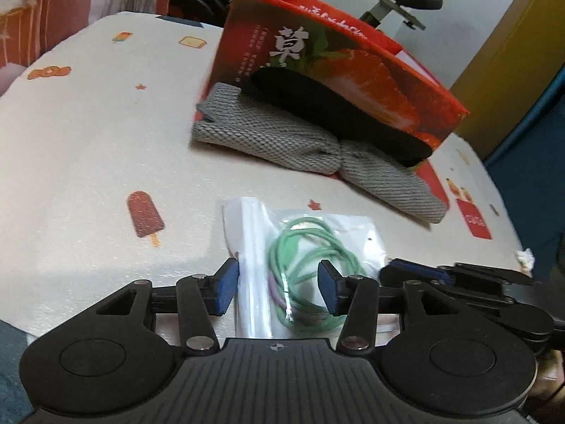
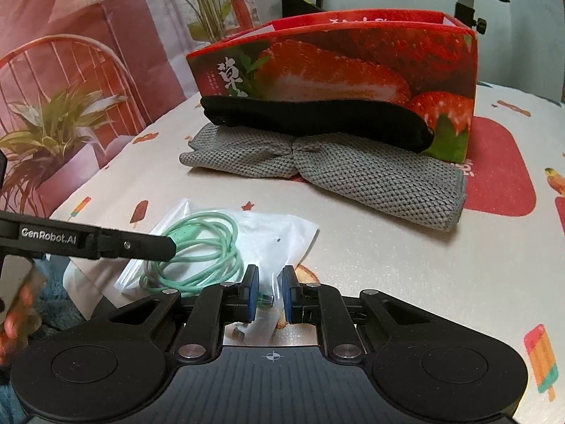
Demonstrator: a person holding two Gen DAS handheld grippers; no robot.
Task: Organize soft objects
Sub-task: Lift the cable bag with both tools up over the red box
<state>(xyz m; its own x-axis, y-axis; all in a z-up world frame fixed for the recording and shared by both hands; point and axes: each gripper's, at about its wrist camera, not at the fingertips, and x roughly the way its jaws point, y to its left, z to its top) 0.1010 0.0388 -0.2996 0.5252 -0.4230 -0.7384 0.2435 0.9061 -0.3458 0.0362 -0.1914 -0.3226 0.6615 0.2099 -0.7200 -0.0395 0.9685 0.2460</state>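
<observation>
A clear plastic bag (image 1: pixel 303 236) holding a coiled green cable (image 1: pixel 303 268) lies on the table's near edge. My left gripper (image 1: pixel 277 289) straddles it, blue pads apart and off the plastic, so it is open. My right gripper (image 2: pixel 272 295) is shut on the bag's (image 2: pixel 279 236) near right corner, with a cable plug between the pads; it also shows at the bag's right edge (image 1: pixel 416 272). Further back, a grey knitted cloth (image 2: pixel 353 173) lies flat with a black soft pouch (image 2: pixel 317 120) on top, both against a red strawberry box (image 2: pixel 353 60).
The table (image 1: pixel 88 148) has a white cover printed with ice lollies. A finger of the left gripper (image 2: pixel 141 243) reaches over the cable from the left. A person's hand (image 2: pixel 14 314) is at the lower left. A potted plant (image 2: pixel 60 123) stands left of the table.
</observation>
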